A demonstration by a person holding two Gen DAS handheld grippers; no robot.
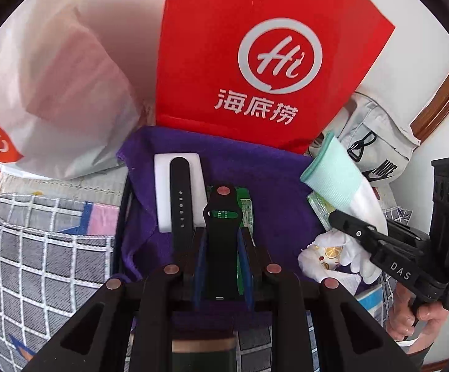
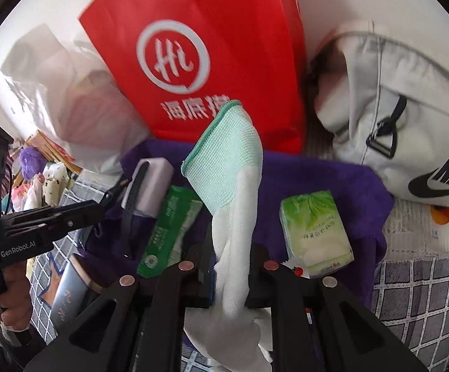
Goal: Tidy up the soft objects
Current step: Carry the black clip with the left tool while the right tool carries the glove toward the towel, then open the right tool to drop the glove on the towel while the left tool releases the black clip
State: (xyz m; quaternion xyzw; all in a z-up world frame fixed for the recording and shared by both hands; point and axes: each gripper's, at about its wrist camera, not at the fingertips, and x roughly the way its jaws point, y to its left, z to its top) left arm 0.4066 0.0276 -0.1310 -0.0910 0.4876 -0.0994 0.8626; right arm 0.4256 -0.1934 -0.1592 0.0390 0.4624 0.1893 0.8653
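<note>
My left gripper [image 1: 221, 232] is shut on a black watch strap [image 1: 221, 217], held above a purple cloth [image 1: 270, 179]. A second black strap piece [image 1: 179, 198] lies across a white box [image 1: 165, 195] on that cloth. My right gripper [image 2: 232, 248] is shut on a white knit glove with a mint cuff [image 2: 224, 167], which stands up between its fingers. In the left wrist view the right gripper [image 1: 332, 217] and the glove [image 1: 336, 173] hang over the cloth's right side. The right wrist view shows the left gripper [image 2: 125, 184] beside the white box [image 2: 153, 183].
A green packet [image 2: 168, 229] and a green tissue pack [image 2: 314, 232] lie on the purple cloth [image 2: 317, 179]. Behind stand a red paper bag [image 1: 255, 46], a white plastic bag [image 1: 54, 77] and a grey Nike bag [image 2: 394, 124]. A checked grey blanket [image 1: 38, 248] surrounds the cloth.
</note>
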